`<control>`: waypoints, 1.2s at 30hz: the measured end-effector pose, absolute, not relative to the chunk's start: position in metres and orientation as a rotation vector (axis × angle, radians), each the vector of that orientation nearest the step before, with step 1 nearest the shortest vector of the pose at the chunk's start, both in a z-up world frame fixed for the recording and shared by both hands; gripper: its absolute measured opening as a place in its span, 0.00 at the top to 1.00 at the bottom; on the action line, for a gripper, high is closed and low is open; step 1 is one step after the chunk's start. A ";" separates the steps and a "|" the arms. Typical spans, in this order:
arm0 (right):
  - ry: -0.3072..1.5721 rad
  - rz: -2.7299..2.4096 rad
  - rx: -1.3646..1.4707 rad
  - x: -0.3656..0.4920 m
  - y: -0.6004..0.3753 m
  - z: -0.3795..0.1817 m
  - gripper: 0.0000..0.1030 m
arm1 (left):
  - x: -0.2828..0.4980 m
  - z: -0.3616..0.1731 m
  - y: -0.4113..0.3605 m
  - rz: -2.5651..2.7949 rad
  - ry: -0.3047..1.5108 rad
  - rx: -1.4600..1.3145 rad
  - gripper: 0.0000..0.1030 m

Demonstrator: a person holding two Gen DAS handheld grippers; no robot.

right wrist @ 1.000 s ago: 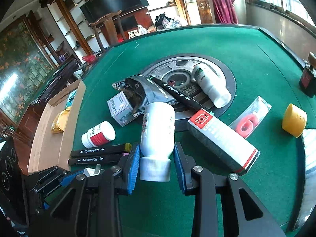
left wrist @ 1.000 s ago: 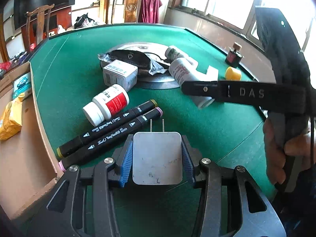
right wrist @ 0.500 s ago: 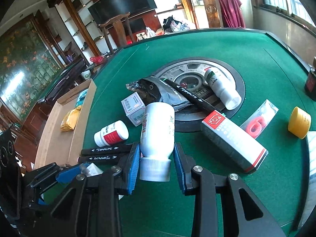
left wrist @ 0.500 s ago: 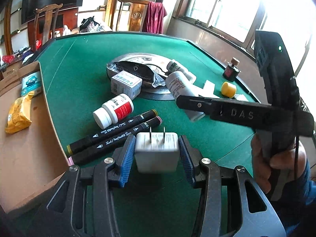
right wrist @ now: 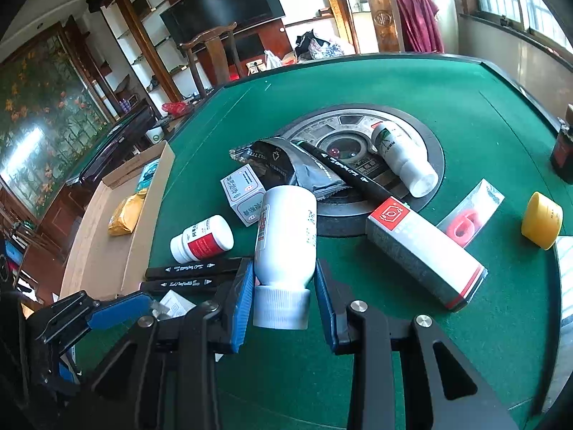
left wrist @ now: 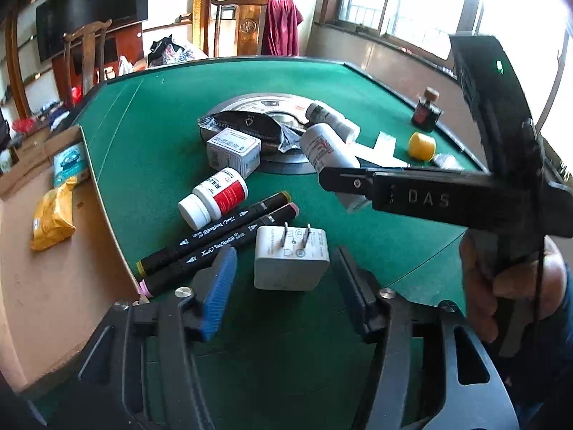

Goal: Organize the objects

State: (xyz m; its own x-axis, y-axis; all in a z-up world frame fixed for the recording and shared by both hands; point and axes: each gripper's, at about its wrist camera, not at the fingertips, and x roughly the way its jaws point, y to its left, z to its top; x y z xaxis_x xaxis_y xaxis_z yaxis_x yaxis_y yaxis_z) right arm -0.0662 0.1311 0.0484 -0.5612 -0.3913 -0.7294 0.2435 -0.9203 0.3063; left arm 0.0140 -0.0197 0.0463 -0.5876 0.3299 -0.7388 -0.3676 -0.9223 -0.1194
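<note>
Green felt (left wrist: pixel 172 114) is lying bare along the table's far side, while the near edge by the cardboard tray (left wrist: pixel 53 286) is crowding up. The left gripper (left wrist: pixel 283 286) is standing with its jaws apart, having just been opening; the white plug adapter (left wrist: pixel 290 258) is sitting on the felt between the pads, touching neither, prongs pointing away. Just left of it, two black markers (left wrist: pixel 218 236) are lying side by side, their near ends reaching the tray's wall. A small red-labelled pill bottle (left wrist: pixel 215 200) is resting beyond them, close to a white box (left wrist: pixel 232 150) at the rim of the round centre plate (right wrist: pixel 433 150). The right gripper (right wrist: pixel 284 286) is clamping a white bottle (right wrist: pixel 286 236) near its ribbed cap, the body pointing away. To its right, a long grey carton (right wrist: pixel 422 254) is lying near, with open felt between it and a yellow cap (right wrist: pixel 540 220) by the right edge.
</note>
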 end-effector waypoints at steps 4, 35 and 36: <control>-0.247 -2.482 1.229 -0.068 0.131 0.046 0.68 | 0.014 0.043 -0.013 2.492 0.109 -1.157 0.44; -0.220 -2.387 1.176 -0.057 0.097 0.056 0.68 | 0.026 0.102 -0.130 2.641 -0.318 -0.938 0.57; -0.212 -2.379 1.174 -0.057 0.092 0.057 0.68 | 0.026 0.103 -0.139 2.654 -0.329 -0.941 0.57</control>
State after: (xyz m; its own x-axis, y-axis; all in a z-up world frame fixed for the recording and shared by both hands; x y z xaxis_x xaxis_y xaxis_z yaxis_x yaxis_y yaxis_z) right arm -0.0565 0.0920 0.0574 -0.5196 -0.4797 -0.7071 0.3470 -0.8747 0.3383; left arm 0.0255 -0.1386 0.1028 -0.7383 0.3575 -0.5719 -0.2070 -0.9272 -0.3123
